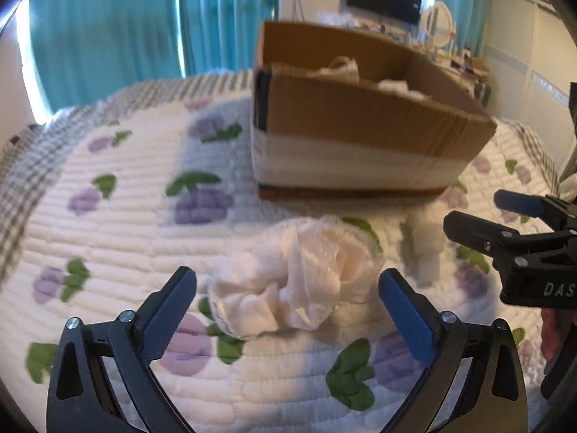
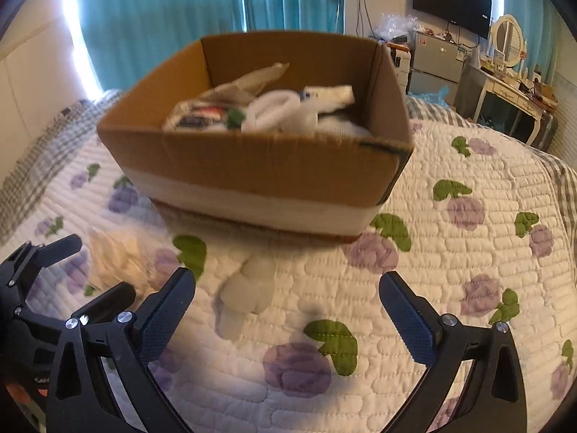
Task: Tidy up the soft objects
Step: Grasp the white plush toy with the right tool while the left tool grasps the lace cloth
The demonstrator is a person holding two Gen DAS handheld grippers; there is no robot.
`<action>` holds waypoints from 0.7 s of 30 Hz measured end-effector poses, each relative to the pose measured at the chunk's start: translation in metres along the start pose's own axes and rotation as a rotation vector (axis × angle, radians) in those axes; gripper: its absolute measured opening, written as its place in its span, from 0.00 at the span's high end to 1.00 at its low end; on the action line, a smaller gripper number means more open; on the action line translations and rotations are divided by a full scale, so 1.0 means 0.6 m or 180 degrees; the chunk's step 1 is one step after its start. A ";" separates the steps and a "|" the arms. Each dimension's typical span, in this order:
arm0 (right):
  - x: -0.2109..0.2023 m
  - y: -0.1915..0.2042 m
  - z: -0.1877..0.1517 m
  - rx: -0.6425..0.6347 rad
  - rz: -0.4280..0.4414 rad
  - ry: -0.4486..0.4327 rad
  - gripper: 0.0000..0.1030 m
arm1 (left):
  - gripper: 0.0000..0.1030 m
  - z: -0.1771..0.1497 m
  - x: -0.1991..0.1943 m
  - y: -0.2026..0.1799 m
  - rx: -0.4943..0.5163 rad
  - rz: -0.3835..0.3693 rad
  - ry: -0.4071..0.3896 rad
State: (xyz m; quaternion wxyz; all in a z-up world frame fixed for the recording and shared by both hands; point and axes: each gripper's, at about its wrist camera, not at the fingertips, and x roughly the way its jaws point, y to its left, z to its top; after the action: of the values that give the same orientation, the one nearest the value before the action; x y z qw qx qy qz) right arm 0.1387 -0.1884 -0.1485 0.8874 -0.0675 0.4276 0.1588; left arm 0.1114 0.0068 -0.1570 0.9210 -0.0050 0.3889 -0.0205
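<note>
A crumpled cream cloth (image 1: 295, 288) lies on the quilted bed, and my left gripper (image 1: 288, 278) stands open around it, its blue pads clear of the fabric on both sides. A small white sock-like piece (image 2: 249, 288) lies in front of my right gripper (image 2: 288, 279), which is open and empty, with the piece nearer its left finger. The cardboard box (image 2: 252, 158) behind both holds several white soft items. The left wrist view shows the right gripper (image 1: 476, 211) at its right edge beside the white piece (image 1: 425, 249). In the right wrist view, the left gripper (image 2: 99, 267) straddles the cream cloth (image 2: 115, 252).
The bed carries a white quilt (image 2: 450, 252) with purple flowers and a grey checked border. Teal curtains (image 1: 126, 36) hang behind. A wall TV (image 2: 452, 3), a dresser with an oval mirror (image 2: 508, 39) and clutter stand at the back right.
</note>
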 end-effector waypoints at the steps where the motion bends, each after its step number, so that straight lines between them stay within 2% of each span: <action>1: 0.003 0.002 -0.002 -0.0020 -0.0002 0.0011 0.06 | 0.43 -0.002 0.009 -0.001 -0.0002 -0.0020 0.0052; 2: 0.007 0.005 -0.006 -0.0067 -0.0011 0.0027 0.11 | 0.54 -0.005 0.016 0.000 -0.0012 -0.0047 0.0082; 3: 0.012 0.009 -0.009 -0.0109 -0.0011 0.0052 0.15 | 0.56 -0.006 0.024 0.002 -0.0045 -0.0074 0.0117; 4: 0.016 0.012 -0.011 -0.0133 0.0003 0.0076 0.16 | 0.63 -0.007 0.030 0.004 -0.0076 -0.0092 0.0160; 5: 0.019 0.013 -0.013 -0.0142 0.0028 0.0095 0.19 | 0.75 -0.007 0.036 0.007 -0.0108 -0.0110 0.0207; 8: 0.027 0.020 -0.018 -0.0162 0.0124 0.0136 0.23 | 0.84 -0.010 0.032 0.015 -0.0180 -0.0116 0.0201; 13: 0.046 0.033 -0.017 -0.0217 0.0175 0.0183 0.31 | 0.85 -0.008 0.008 0.014 -0.0156 -0.0052 0.0088; 16: 0.058 0.035 -0.017 -0.0217 0.0166 0.0240 0.43 | 0.85 -0.005 -0.003 0.016 -0.0141 -0.0029 0.0030; 18: 0.061 0.036 -0.020 -0.0213 0.0164 0.0279 0.61 | 0.85 -0.005 -0.006 0.015 -0.0129 -0.0026 0.0015; 21: 0.053 0.038 -0.026 -0.0243 0.0180 0.0257 0.66 | 0.85 -0.006 -0.001 0.016 -0.0116 -0.0026 0.0042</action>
State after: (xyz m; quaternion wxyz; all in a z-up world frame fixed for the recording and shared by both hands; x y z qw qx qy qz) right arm 0.1379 -0.1641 -0.1827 0.8614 -0.0955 0.4583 0.1971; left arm 0.1087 0.0164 -0.1593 0.9181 -0.0232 0.3953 -0.0172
